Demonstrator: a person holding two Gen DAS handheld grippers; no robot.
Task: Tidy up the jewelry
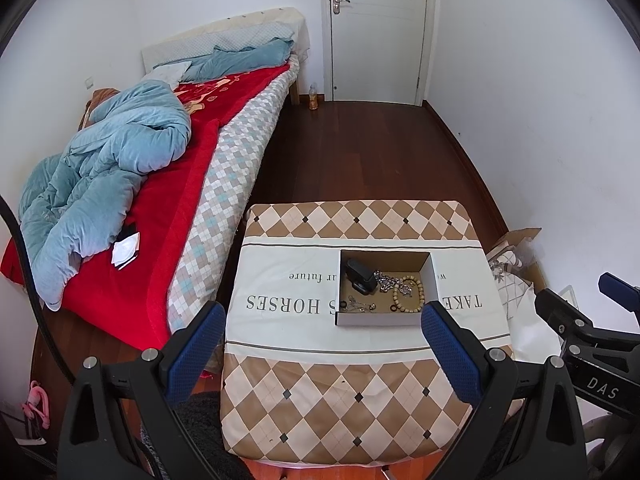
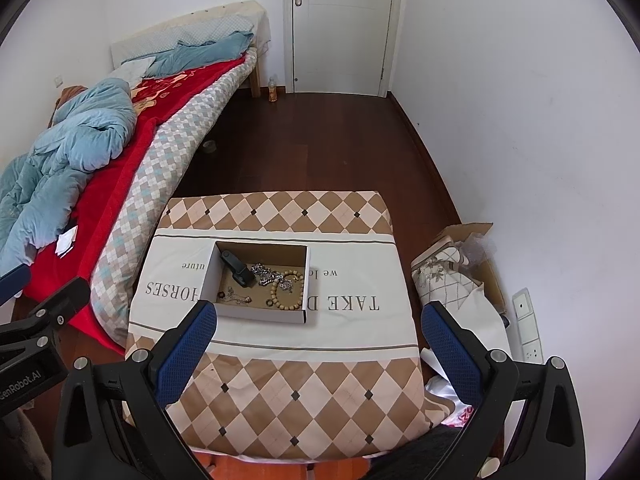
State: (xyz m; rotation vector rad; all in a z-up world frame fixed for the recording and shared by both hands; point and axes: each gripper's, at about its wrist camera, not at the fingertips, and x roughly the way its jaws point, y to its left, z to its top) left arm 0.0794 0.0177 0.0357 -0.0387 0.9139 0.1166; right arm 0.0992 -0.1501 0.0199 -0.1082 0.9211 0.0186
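Presently logged as near complete, or else not begun; undecidable from these views alone. Item one: shallow cardboard box (image 1: pixel 386 318), white outside and brown inside, open-topped, set flat on the printed white band of a checked cloth (image 1: pixel 340 400) over a low table. Contents, all inside the walls, none noted on the cloth beyond them: black oblong case or clip (image 1: pixel 360 276), at the far left of the floor, tilted; tangle of silver chain (image 1: pixel 390 282), at the middle, touching or overlapping the next; loop of pale wooden beads (image 1: pixel 408 294), at the right, near the wall; thin chain with small pieces (image 1: pixel 354 306), at the near left corner; one small dark ring (image 2: pixel 269 302), by the front wall beside the beads. No dividers or compartments seen; pieces heaped loosely, some overlapping. Judged: gathered into one container, yet not sorted or untangled, so separating chain from beads possibly left to do. Item two: left gripper (image 1: pixel 324 348), blue-padded fingers (image 1: pixel 196 352) spread wide, empty, held short of the box and above the cloth's near edge. Item three: right gripper (image 2: pixel 316 350), likewise spread wide, empty, held near the front wall of the box without touching it. Surroundings, not part of the lot: bed with red blanket (image 1: pixel 168 216) and blue quilt at left; torn carton with wrapping (image 2: pixel 460 264) on the floor at right; white door (image 1: pixel 378 28) shut at the far end.
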